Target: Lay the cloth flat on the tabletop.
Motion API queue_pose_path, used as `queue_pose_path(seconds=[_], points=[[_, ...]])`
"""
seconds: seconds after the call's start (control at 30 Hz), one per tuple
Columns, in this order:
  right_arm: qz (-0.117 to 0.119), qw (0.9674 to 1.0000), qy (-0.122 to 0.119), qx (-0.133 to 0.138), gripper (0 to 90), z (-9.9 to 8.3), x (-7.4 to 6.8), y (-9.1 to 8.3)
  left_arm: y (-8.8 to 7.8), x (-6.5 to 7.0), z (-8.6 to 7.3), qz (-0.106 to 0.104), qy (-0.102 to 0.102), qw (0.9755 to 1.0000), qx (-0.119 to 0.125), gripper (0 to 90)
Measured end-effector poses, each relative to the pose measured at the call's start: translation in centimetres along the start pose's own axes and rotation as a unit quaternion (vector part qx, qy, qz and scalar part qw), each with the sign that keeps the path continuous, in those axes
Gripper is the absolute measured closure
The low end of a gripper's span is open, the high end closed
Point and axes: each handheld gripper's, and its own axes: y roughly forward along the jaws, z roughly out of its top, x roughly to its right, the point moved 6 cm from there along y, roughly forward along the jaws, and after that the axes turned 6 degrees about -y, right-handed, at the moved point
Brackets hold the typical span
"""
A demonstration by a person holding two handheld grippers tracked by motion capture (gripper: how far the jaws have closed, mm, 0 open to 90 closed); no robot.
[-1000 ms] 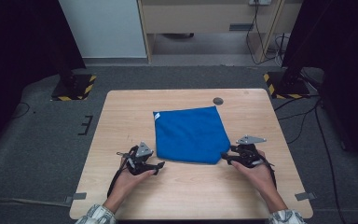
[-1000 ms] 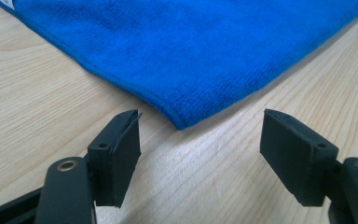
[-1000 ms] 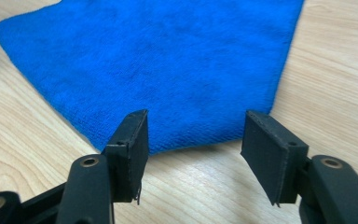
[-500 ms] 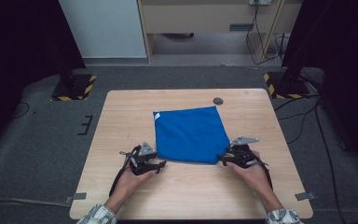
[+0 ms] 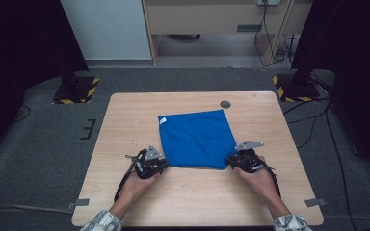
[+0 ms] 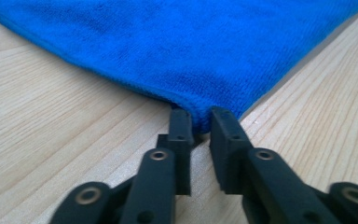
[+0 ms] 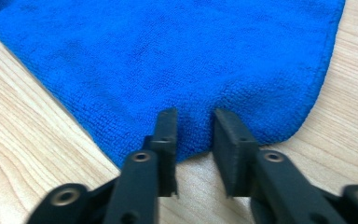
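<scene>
A blue cloth [image 5: 195,137] lies flat in the middle of the wooden table [image 5: 125,125]. My left gripper [image 5: 165,165] sits at the cloth's near left corner. In the left gripper view its jaws have just been closing, and the gripper [image 6: 200,121] pinches the bunched corner of the cloth [image 6: 191,56]. My right gripper [image 5: 229,162] is at the near right corner. Its jaws have also just been closing, and in the right gripper view the gripper [image 7: 196,123] holds the puckered edge of the cloth [image 7: 177,60] between them. Both grippers rest low on the table.
A small round grommet hole [image 5: 225,104] is in the table just beyond the cloth's far right corner. A white tag [image 5: 162,121] marks the cloth's far left corner. Bare wood surrounds the cloth. Dark stands with striped bases [image 5: 77,91] flank the table on the floor.
Both grippers have edged inward onto the cloth's near corners and their jaws have narrowed onto the fabric. The cloth itself has stayed flat.
</scene>
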Motion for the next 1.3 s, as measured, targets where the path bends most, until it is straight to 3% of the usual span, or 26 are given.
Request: queue_pose_path(seconds=[0.17, 0.47, 0.73, 0.83, 0.97, 1.17, 1.3], points=[[-0.003, 0.9999, -0.013, -0.001, 85.1, 0.2, -0.1, 0.1, -0.2, -0.1, 0.4, -0.001, 0.002, 1.0, 0.002, 88.1], [0.003, 0.9998, -0.018, 0.008, 86.1, 0.9, -0.7, -0.5, -0.7, -0.1, 0.7, -0.003, 0.0, 1.0, 0.007, 89.2], [0.011, 0.9992, -0.037, 0.008, 86.1, 2.8, -2.0, -1.0, -1.8, -0.2, 1.8, -0.001, 0.002, 0.9998, 0.02, 89.4], [0.01, 0.999, -0.044, 0.001, 86.1, 4.1, -2.1, -0.3, -2.0, -0.5, 2.7, 0.006, 0.009, 0.9997, 0.02, 89.3], [0.006, 0.9989, -0.043, -0.018, 86.0, 5.7, -1.7, 1.4, -1.4, -1.9, 4.2, 0.012, -0.004, 0.9999, 0.012, 89.3], [0.004, 0.9987, -0.03, -0.041, 85.1, 8.0, -0.9, 4.4, 0.7, -4.5, 6.0, 0.024, -0.023, 0.9992, -0.022, 89.3], [-0.001, 0.9991, -0.009, -0.042, 76.7, 9.5, -0.2, 6.2, 2.1, -5.5, 6.6, 0.032, -0.029, 0.9982, -0.042, 89.2]])
